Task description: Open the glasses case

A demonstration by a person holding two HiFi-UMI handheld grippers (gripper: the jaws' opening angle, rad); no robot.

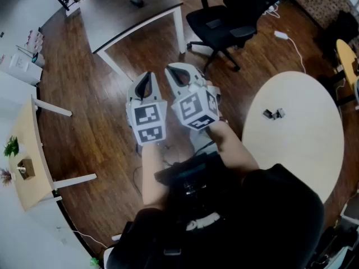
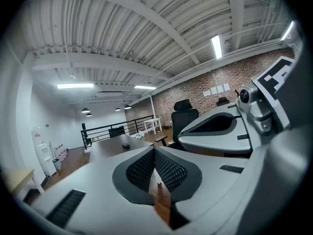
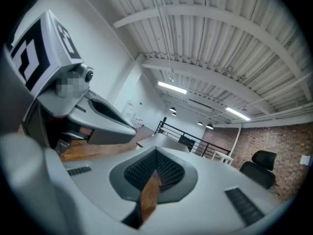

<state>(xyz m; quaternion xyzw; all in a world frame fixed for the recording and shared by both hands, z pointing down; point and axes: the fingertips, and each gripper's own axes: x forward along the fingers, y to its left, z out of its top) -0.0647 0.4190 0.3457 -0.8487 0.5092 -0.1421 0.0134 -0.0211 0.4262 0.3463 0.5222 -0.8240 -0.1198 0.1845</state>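
Standby: left hand-held gripper (image 1: pixel 146 78) and right hand-held gripper (image 1: pixel 174 72) hover side by side over wood floor (image 1: pixel 106 122), jaws closed, empty. Glasses case unconfirmed, possibly small dark object (image 1: pixel 136 1) on dark worktop (image 1: pixel 120 15). Advice: approach, steady base with one, lift lid with other.

The round table (image 1: pixel 297 150) is white, floor (image 1: pixel 101 122) brown

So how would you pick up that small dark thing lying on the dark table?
Probably across its narrower width, coming down from above: the small dark thing lies low and flat on the dark table, with bare tabletop around it. Too small to show a seam. The left gripper and right gripper are both shut, so one must open first.
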